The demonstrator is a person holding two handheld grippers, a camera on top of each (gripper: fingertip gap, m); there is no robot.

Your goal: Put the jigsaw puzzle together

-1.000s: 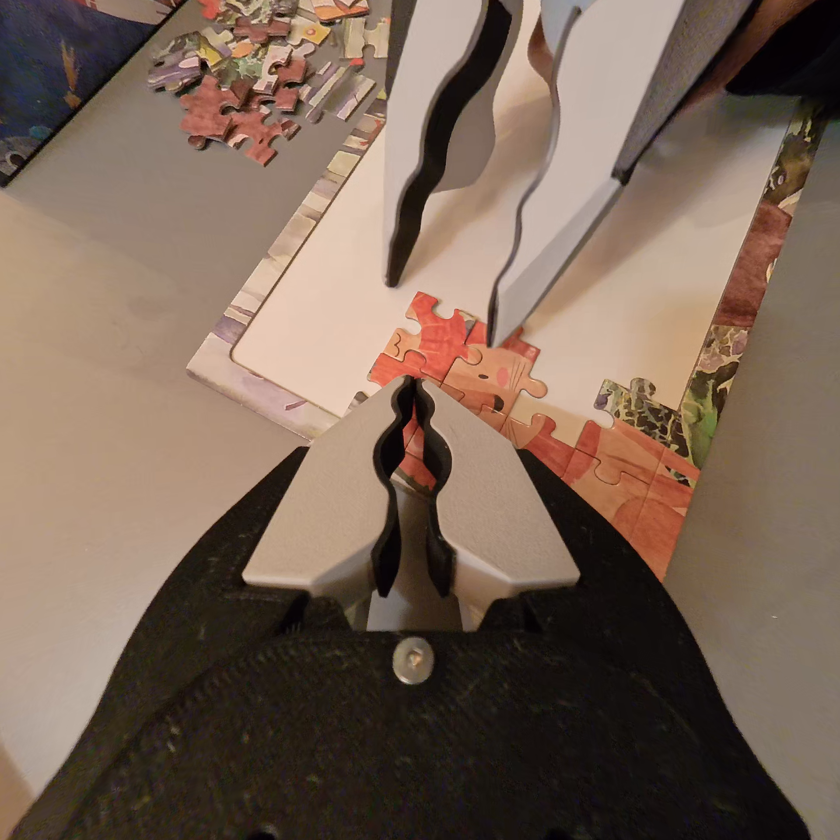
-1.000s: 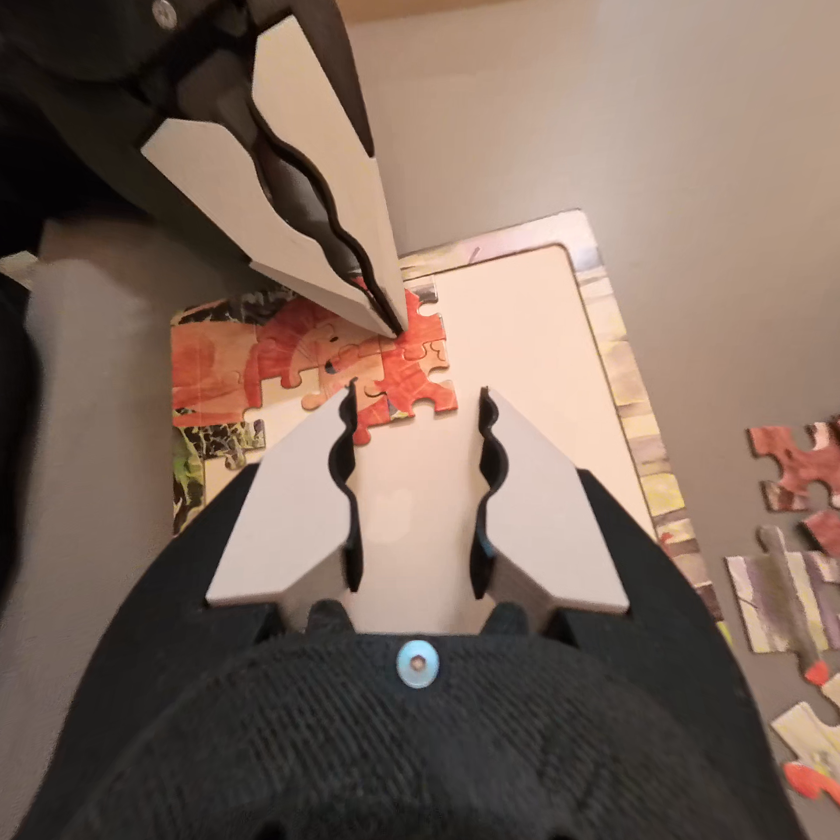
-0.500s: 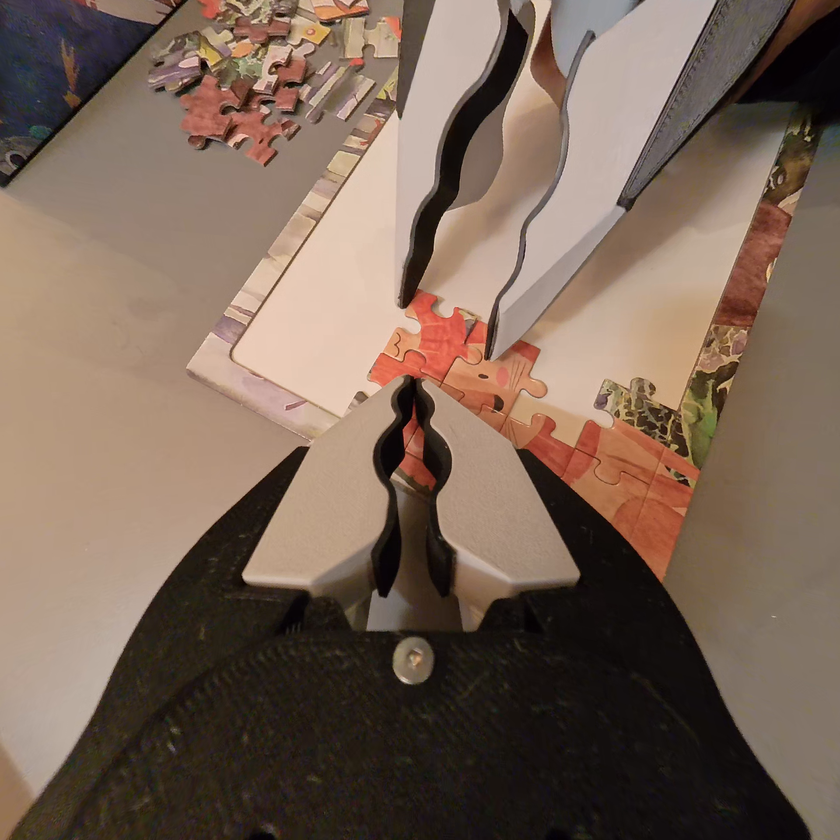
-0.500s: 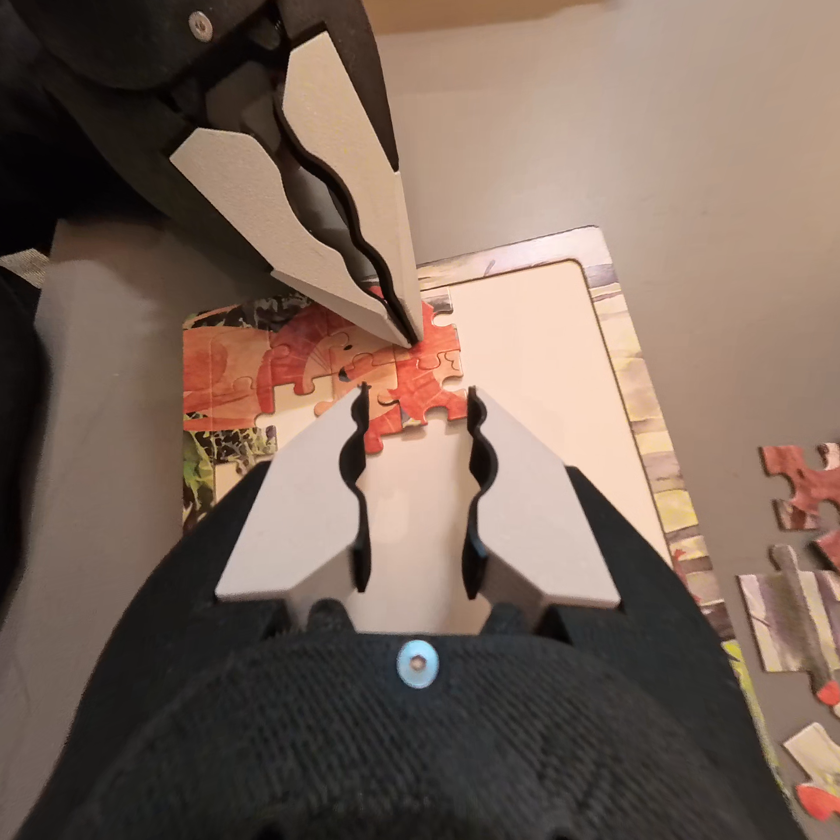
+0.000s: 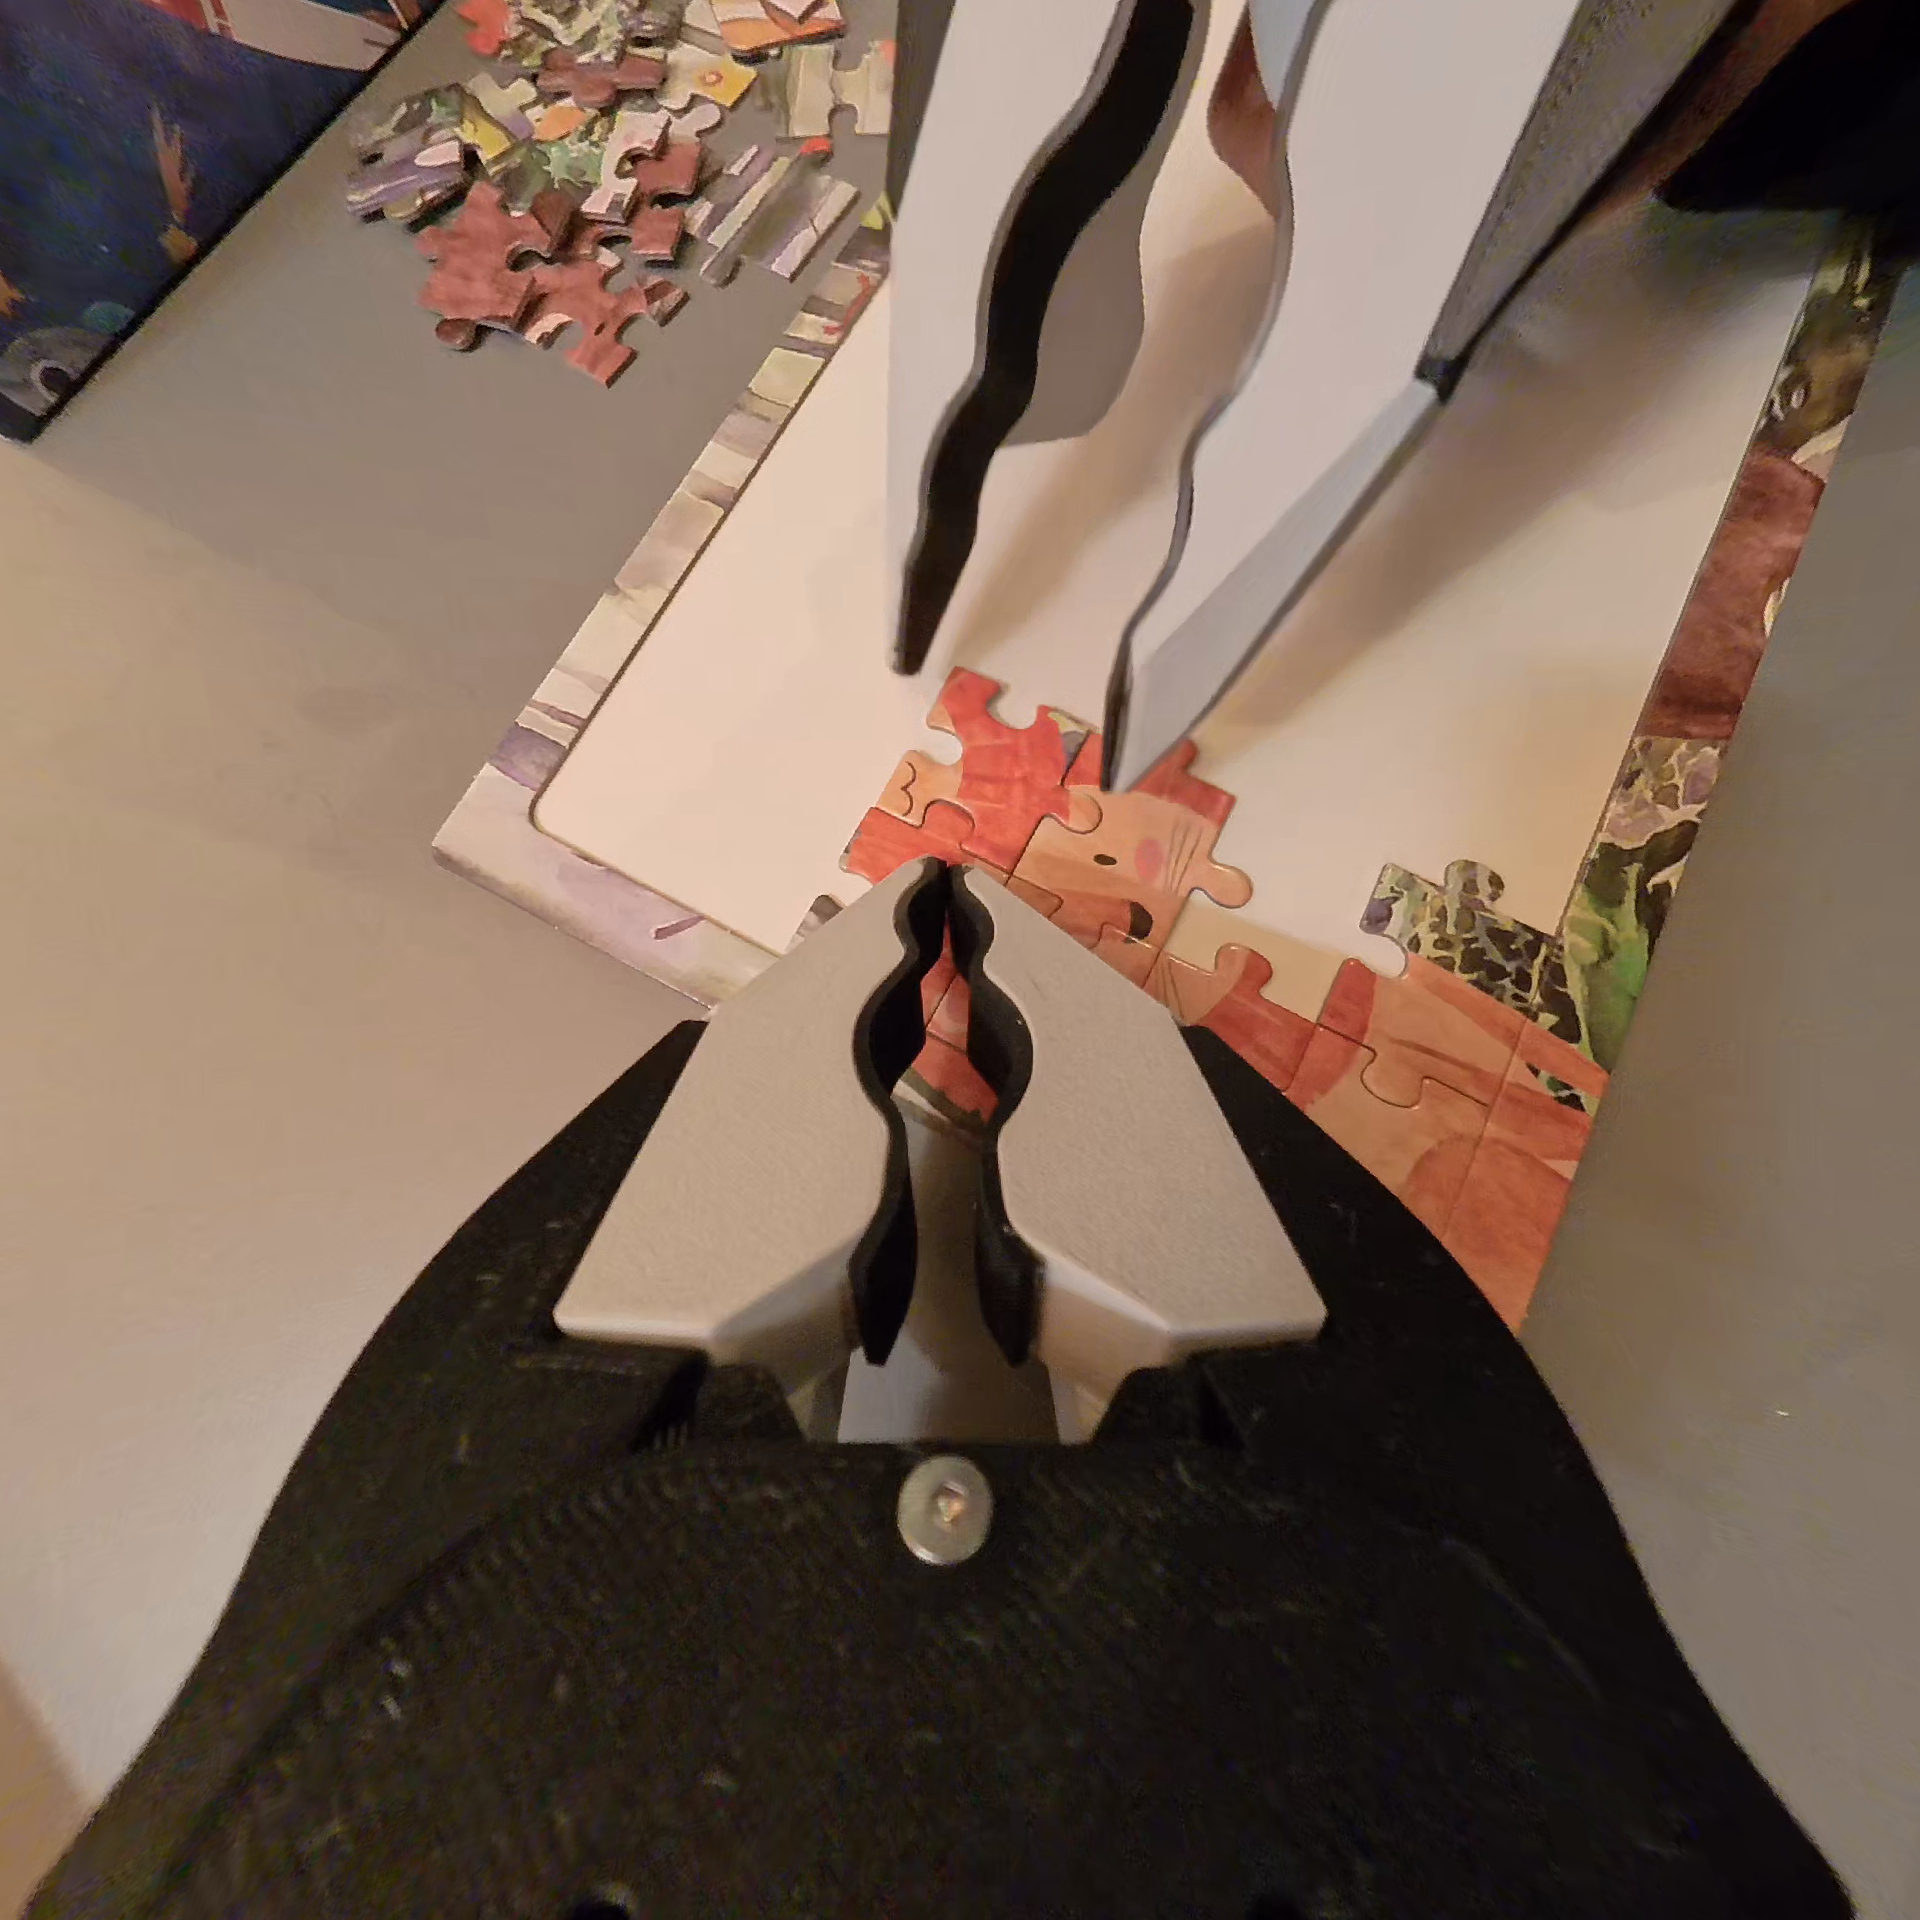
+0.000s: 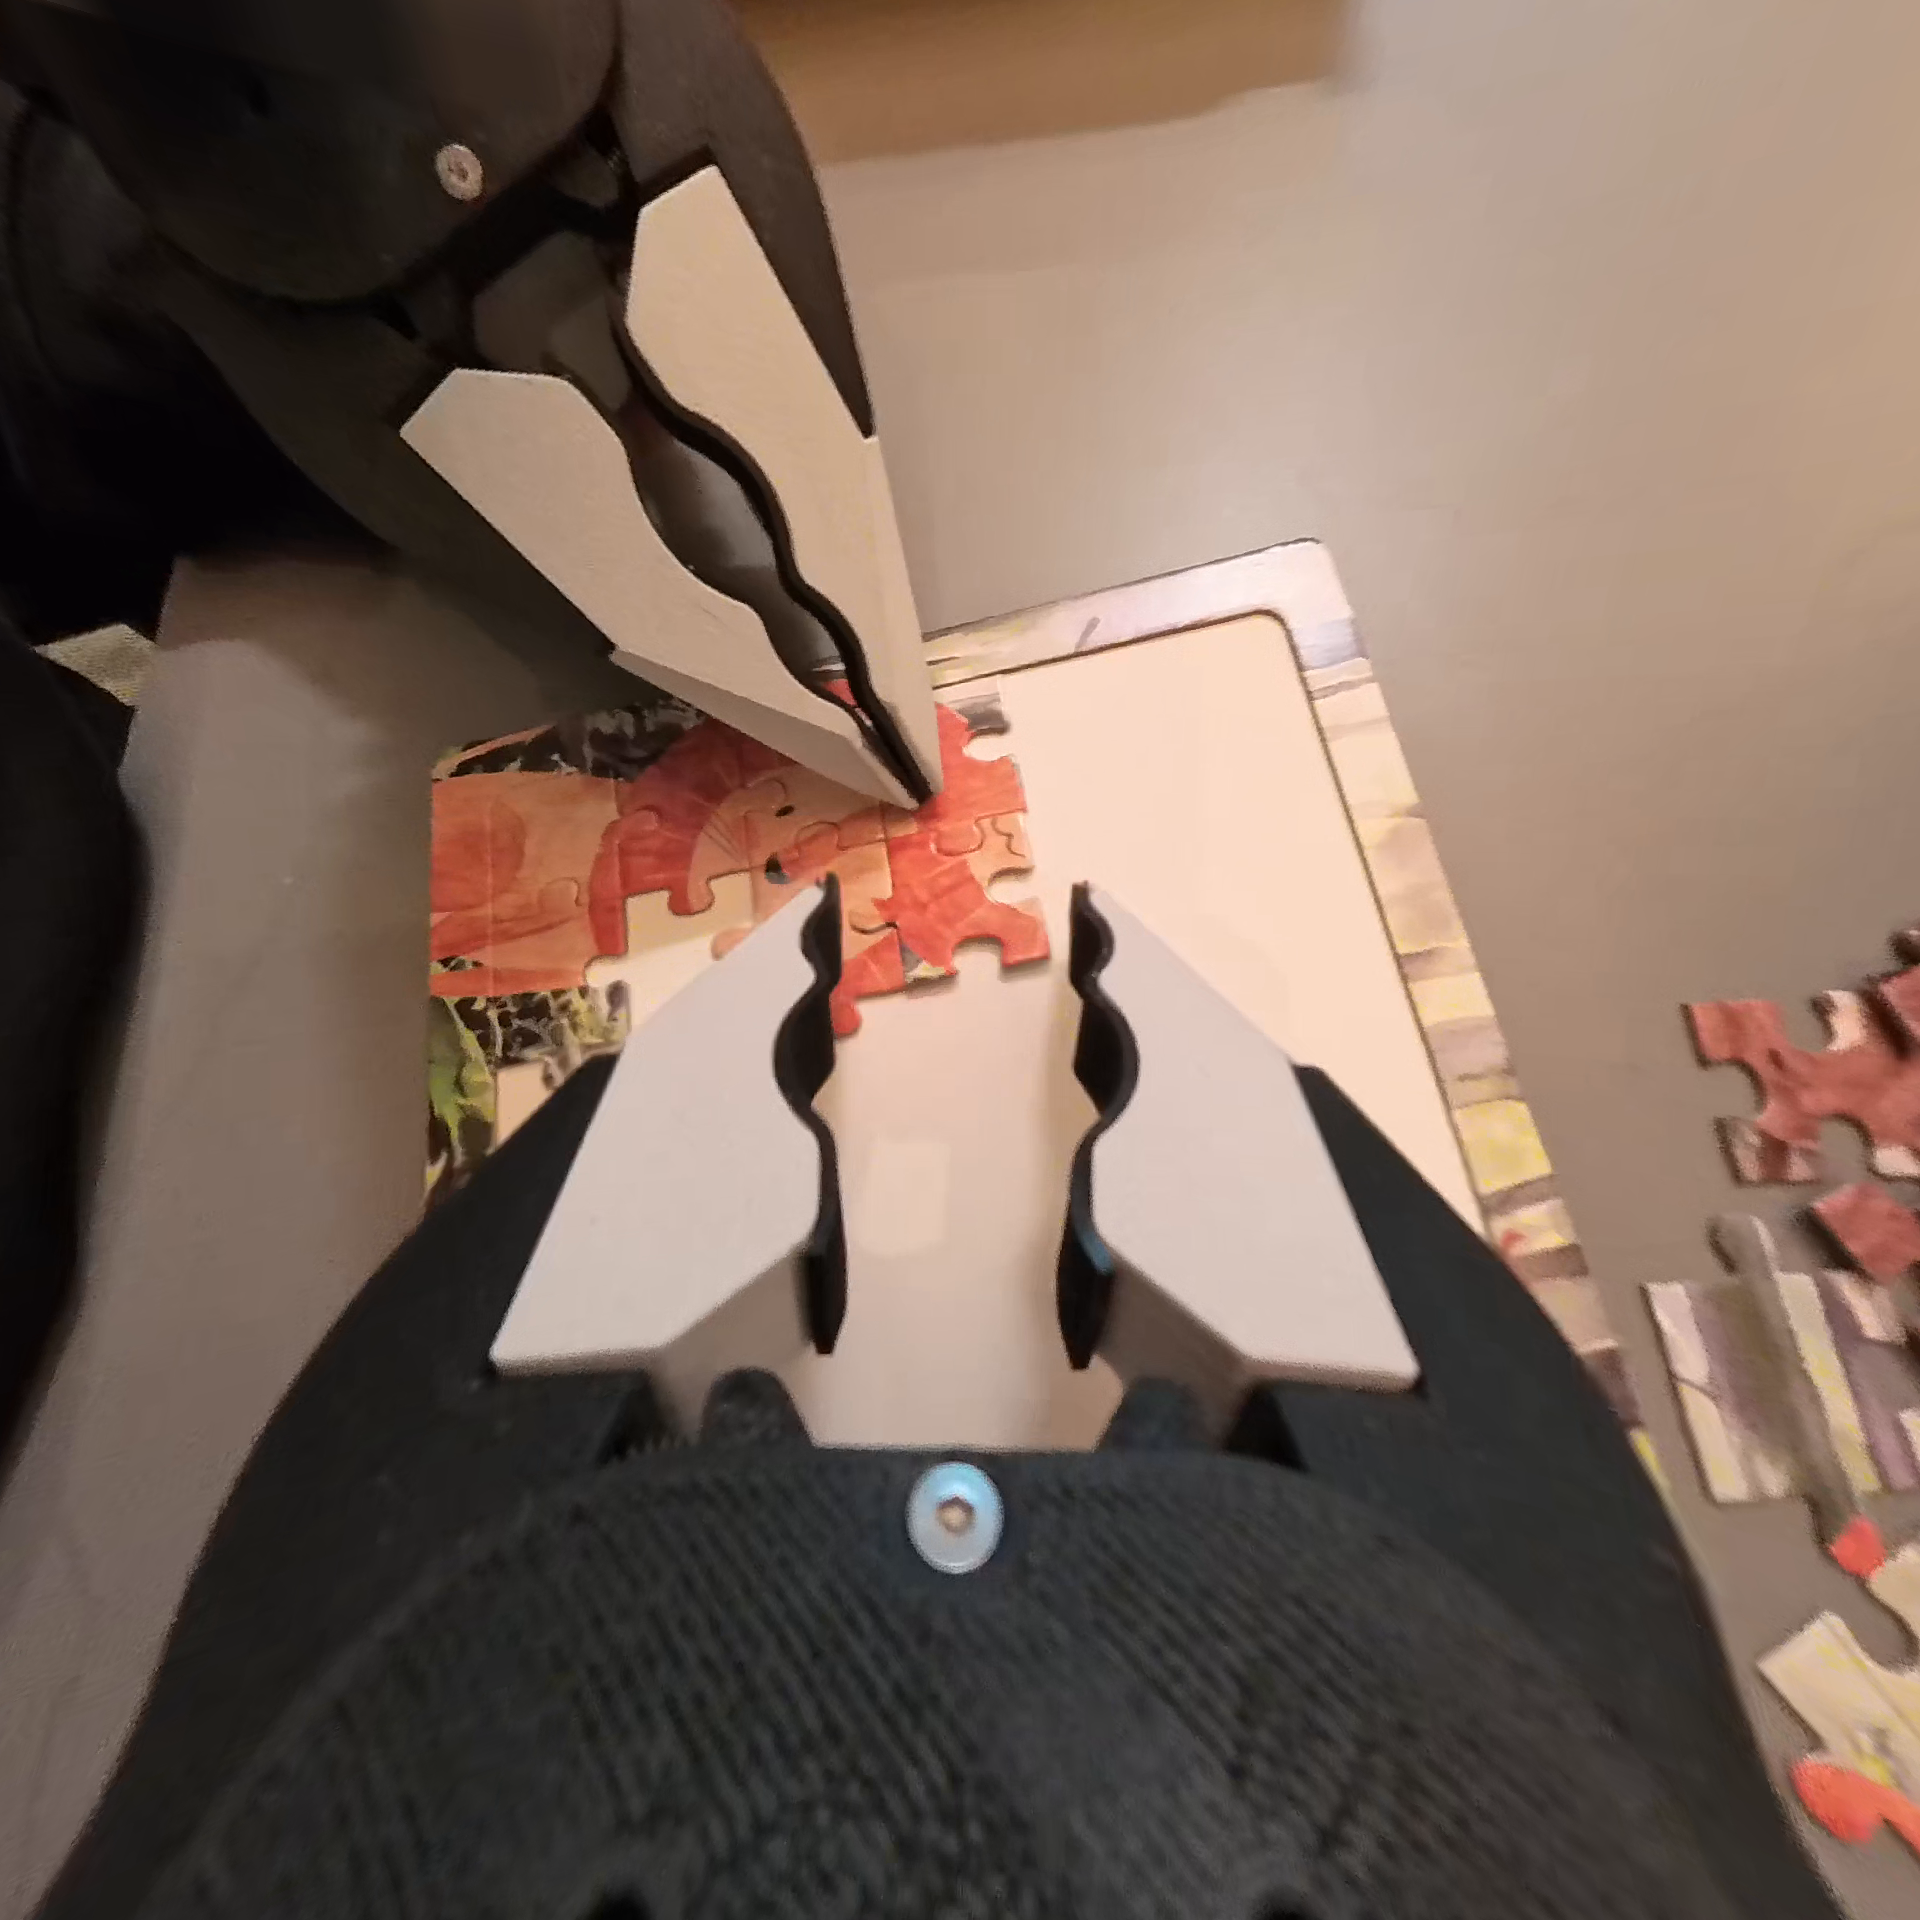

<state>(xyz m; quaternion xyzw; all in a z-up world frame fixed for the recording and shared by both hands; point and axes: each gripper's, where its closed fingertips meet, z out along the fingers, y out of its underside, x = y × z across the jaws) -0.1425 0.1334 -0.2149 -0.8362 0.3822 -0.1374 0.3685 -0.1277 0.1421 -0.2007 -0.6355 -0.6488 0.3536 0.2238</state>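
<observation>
Grey and matte, the surface (image 5: 260,540) carries a puzzle tray and scattered pieces under warm indoor light. Nearest the assembled patch, the left tool (image 5: 943,878) has its two fingers pressed together with nothing between them, the closed tip resting on or just above a red-orange piece at the edge of the joined cluster, as the right wrist view shows (image 6: 914,795); contact cannot be confirmed. Facing it, the right tool (image 6: 951,894) is spread and empty, poised over the bare white floor of the tray just beside the same cluster; in the left wrist view one fingertip reaches the cluster's far edge (image 5: 1122,769).

That joined cluster (image 5: 1299,997) of orange and red pieces fills one corner of the tray (image 5: 727,665), meeting a strip of green and dark patterned pieces (image 5: 1455,914) along the frame. Most of the tray's white interior is uncovered.

Farther out, the loose pieces (image 5: 561,208) lie in a heap on the surface beyond the tray's long side, more of them visible at the right wrist view's edge (image 6: 1818,1091). A dark blue picture box (image 5: 104,187) sits past the heap.

By this showing, only a small share is assembled; the bulk of the pieces must yet be fetched, turned and seated.
</observation>
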